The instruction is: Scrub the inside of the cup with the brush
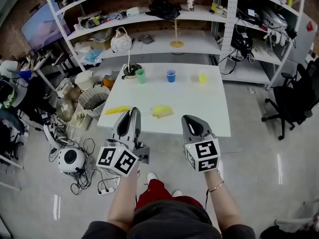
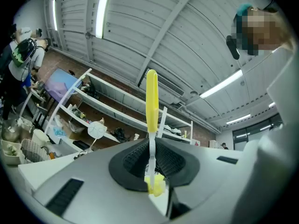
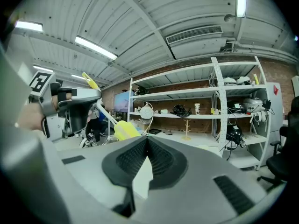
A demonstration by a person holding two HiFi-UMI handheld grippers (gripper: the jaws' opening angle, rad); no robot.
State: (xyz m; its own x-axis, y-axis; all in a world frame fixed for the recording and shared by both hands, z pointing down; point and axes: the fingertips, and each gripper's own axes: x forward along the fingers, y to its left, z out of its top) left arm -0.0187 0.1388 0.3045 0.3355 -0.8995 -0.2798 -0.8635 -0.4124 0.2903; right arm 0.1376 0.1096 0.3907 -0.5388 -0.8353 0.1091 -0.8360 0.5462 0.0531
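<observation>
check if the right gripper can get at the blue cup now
Probably yes: the right gripper is shut and empty, and bare table lies between it and the blue cup. The brush in the left gripper sits off to the side.

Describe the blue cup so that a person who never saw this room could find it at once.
A white table stands in the middle of the room. Along its far edge, three cups stand in a row. The blue cup is the middle one, between a green cup on the left and a yellow cup on the right in the head view.
</observation>
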